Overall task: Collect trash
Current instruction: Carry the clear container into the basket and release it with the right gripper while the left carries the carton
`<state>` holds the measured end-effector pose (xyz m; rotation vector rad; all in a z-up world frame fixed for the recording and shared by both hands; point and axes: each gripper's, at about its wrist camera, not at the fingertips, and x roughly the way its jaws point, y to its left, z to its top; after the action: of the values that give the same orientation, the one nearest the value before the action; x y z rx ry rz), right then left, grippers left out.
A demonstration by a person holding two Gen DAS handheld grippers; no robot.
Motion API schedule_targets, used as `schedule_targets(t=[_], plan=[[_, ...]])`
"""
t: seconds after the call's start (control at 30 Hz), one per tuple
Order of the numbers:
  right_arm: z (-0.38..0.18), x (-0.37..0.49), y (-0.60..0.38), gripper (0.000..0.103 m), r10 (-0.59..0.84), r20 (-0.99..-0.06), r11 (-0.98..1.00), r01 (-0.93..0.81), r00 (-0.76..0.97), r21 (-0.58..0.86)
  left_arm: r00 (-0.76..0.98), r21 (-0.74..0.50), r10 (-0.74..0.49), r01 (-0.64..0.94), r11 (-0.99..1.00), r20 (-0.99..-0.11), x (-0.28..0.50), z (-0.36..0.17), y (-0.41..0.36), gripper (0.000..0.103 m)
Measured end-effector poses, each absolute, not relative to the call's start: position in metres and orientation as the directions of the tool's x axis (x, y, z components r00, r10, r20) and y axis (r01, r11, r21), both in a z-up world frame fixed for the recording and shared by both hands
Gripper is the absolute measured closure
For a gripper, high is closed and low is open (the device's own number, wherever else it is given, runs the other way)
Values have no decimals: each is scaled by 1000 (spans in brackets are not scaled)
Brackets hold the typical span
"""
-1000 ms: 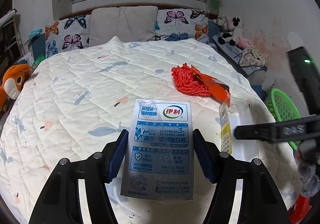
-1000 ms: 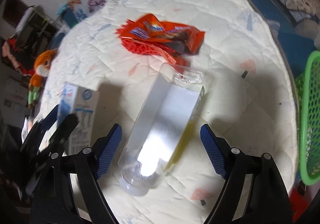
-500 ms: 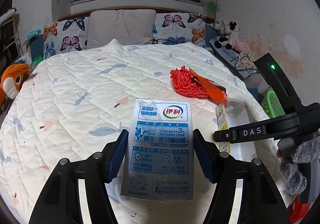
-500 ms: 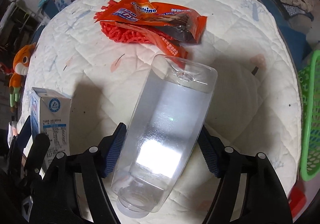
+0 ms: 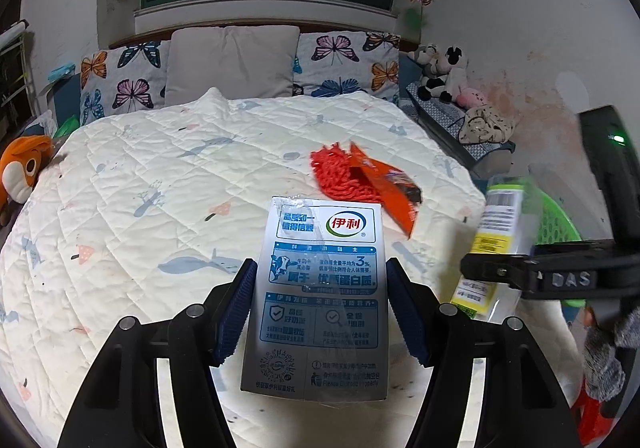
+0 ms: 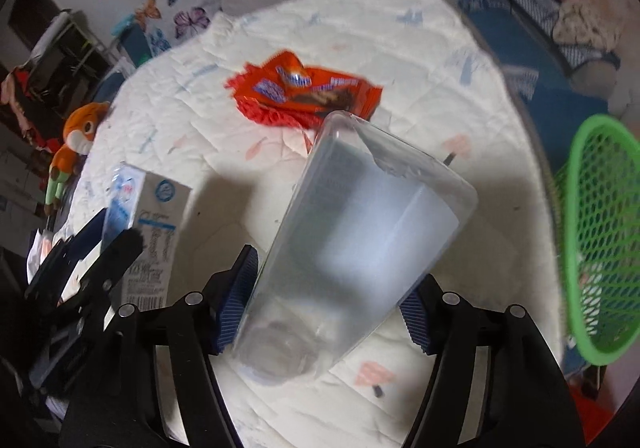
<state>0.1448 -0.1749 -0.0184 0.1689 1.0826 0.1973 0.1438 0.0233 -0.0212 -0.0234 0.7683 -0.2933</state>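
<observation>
My left gripper (image 5: pixel 320 304) is shut on a blue and white milk carton (image 5: pixel 320 288), held above the bed; the carton also shows in the right wrist view (image 6: pixel 148 232). My right gripper (image 6: pixel 332 308) is shut on a clear plastic bottle (image 6: pixel 356 248), lifted off the quilt; in the left wrist view the bottle (image 5: pixel 496 244) shows its yellow label beside the right gripper's arm. An orange snack wrapper (image 6: pixel 316 88) lies on a red mesh net (image 5: pixel 340 176) on the quilt beyond both grippers.
A green mesh basket (image 6: pixel 600 232) stands off the bed's right edge, also in the left wrist view (image 5: pixel 556 224). Pillows (image 5: pixel 232 64) line the headboard. An orange plush toy (image 5: pixel 24 172) sits at the bed's left side. Stuffed animals (image 5: pixel 444 68) lie at the right.
My right gripper closed on the clear bottle and lifted it off the quilt, swinging toward the green basket. My left gripper kept its hold on the carton.
</observation>
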Motion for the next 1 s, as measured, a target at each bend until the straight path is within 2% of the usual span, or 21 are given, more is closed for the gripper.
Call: schedule_targets(t=[0.43,0.77,1.0], plan=[[5,108,-212,45,195,-759,980,-85,621,182,664,-173,-336,301,938,-668,135,-9,-13,41],[19,92,-275,45,106,-733,987,19,672,160,639,-182,-383,359,915,-667,135,-3,-51,40],[19,85,-324,45,-12,-724,987,125,690,103,618,-176,-412,406,897,-669,136,-1,-83,40]])
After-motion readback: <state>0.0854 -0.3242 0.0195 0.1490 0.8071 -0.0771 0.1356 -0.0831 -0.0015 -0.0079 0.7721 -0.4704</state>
